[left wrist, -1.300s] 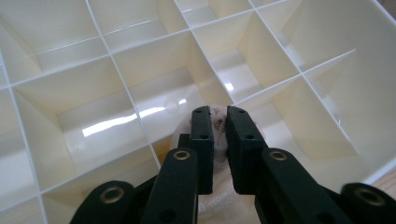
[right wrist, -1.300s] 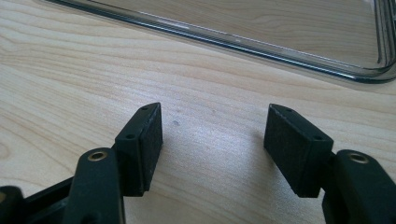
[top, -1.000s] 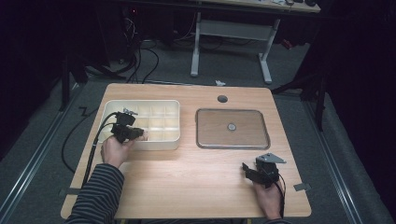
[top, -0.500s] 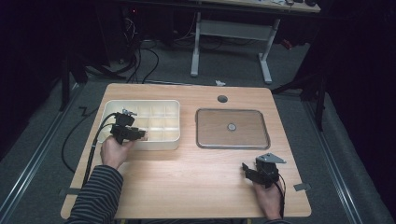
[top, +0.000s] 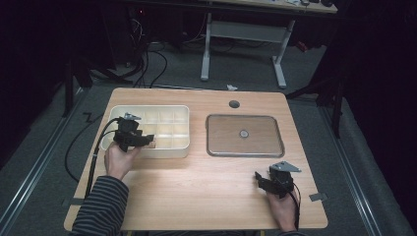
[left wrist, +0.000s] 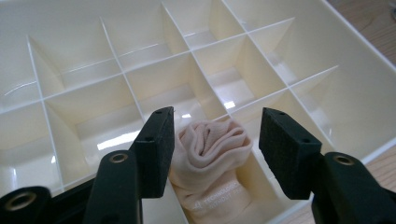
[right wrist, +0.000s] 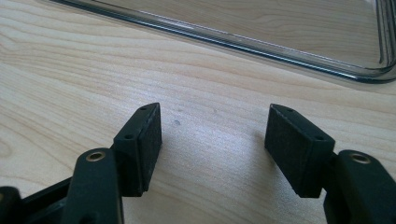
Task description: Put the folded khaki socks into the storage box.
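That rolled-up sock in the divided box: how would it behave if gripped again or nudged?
The sock looks like soft knit fabric, so it would probably squash under the pads rather than resist. Its loose folds suggest the roll may partly unroll if lifted by one layer. Wedged between the dividers of the box, it likely won't roll away, and it is probably light.

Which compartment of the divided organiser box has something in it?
The near-edge compartment directly under the left gripper: it holds a rolled pale pink sock. The other compartments of the cream organiser box in view look empty.
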### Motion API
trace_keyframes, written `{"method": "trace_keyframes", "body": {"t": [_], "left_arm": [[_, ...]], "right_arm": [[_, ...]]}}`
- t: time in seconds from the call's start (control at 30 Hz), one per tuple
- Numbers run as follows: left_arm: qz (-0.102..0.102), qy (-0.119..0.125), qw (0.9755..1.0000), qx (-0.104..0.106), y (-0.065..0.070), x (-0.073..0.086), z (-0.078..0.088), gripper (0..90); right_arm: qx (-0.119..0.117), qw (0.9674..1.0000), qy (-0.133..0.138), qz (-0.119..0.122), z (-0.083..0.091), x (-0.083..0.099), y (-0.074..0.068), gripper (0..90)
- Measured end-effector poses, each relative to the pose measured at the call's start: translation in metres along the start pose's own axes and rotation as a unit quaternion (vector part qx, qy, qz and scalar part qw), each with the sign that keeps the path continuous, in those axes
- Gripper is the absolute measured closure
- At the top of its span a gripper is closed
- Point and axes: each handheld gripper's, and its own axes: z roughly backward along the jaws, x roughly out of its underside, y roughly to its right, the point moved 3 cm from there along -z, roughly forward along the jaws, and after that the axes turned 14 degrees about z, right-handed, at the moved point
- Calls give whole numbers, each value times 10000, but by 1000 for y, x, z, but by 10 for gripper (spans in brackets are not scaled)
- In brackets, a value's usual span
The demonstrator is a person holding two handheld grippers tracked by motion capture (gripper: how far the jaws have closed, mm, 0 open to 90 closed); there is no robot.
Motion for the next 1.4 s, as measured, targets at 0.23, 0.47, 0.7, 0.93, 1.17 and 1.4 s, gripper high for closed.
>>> {"method": "trace_keyframes", "body": {"t": [0.23, 0.47, 0.7, 0.93, 1.17, 1.4], "left_arm": [[90, 190, 9998, 46, 2, 1, 9, 432], [277, 260, 9993, 32, -5, 6, 14, 397], [257, 426, 9987, 120, -3, 8, 22, 366], [291, 569, 9978, 187, 0, 11, 28, 342], [268, 616, 9974, 247, 3, 15, 33, 334], [187, 612, 9976, 275, 8, 17, 37, 335]], "right_arm": [[0, 10000, 0, 1, 0, 0, 0, 365], [0, 10000, 0, 0, 0, 0, 0, 364], [0, 10000, 1, 0, 0, 0, 0, 365], [0, 10000, 0, 0, 0, 0, 0, 364], [-1, 10000, 1, 1, 0, 0, 0, 364], [0, 10000, 0, 0, 0, 0, 0, 364]]}}
